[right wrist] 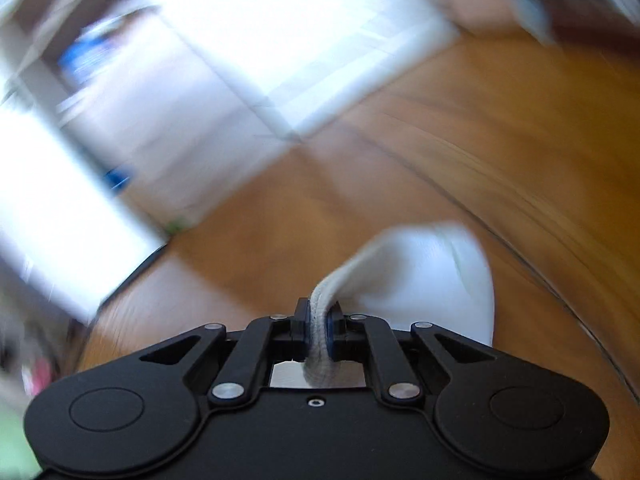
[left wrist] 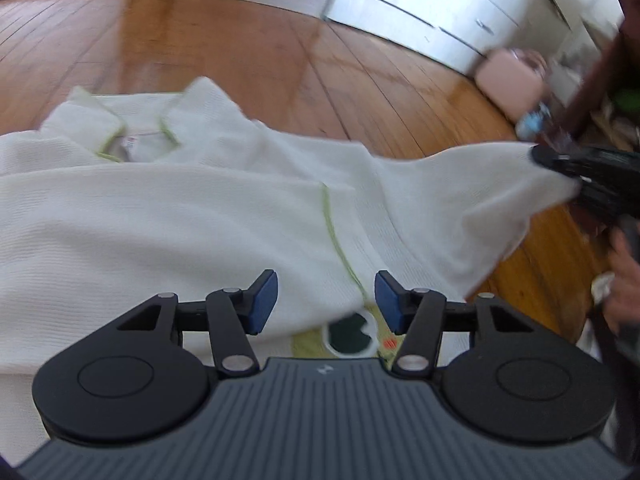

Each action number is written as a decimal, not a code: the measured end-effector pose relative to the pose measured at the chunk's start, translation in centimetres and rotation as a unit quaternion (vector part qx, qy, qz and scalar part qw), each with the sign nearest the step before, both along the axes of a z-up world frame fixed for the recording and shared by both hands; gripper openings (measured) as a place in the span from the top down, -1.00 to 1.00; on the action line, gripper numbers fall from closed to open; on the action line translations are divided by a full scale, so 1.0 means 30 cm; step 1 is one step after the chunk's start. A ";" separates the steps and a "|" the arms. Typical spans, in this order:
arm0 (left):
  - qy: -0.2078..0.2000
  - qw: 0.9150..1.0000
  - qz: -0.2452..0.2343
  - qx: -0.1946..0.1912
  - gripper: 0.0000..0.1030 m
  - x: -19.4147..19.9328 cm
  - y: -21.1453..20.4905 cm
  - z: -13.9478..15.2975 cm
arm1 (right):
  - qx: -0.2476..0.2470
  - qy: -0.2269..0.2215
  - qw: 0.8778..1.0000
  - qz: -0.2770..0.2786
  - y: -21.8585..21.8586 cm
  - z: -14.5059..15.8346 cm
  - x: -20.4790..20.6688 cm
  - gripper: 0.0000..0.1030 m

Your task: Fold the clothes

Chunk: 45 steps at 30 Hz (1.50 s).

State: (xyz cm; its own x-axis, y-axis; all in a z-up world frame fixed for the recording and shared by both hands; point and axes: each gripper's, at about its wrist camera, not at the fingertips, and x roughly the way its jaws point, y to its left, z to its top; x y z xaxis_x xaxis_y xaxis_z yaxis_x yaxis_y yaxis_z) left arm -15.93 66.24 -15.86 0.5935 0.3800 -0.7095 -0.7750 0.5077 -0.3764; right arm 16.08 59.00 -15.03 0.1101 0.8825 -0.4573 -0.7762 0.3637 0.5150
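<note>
L gripper (left wrist: 326, 304) hovers just over the shirt (left wrist: 180, 216), jaws spread wide w/ nothing between them. The shirt lies mostly flat on the wood floor (left wrist: 240, 48), directly under and ahead of these jaws. A green seam (left wrist: 334, 236) runs from just below the jaws away toward the shirt's middle. A dark print (left wrist: 352, 332) on a pale green patch shows under the jaws; no readable writing, & the tag at the collar (left wrist: 132, 136) is too blurred to read.

R gripper (left wrist: 576, 172), to the right of the shirt, has its jaws clenched on 1 edge of the shirt (right wrist: 320, 332), lifting that corner off the floor; right wrist view is heavily motion-blurred. The shirt's long axis runs collar, far left, to the held corner, right. R holds cloth; L is nearer the flat body. Beyond the shirt: white drawers (left wrist: 460, 12).
</note>
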 end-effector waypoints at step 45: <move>0.067 0.989 -0.041 0.128 -0.17 -0.082 -0.178 -0.041 | -0.013 0.164 0.953 0.255 0.162 -0.002 -0.480 0.93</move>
State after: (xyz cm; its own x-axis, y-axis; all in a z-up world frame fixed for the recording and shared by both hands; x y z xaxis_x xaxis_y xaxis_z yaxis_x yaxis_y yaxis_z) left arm -18.38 60.90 -17.08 0.5366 0.5121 -0.6707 -0.7615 0.6364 -0.1234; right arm 1.69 63.88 -15.10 -0.4823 0.7711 -0.4157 -0.6543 -0.0016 0.7562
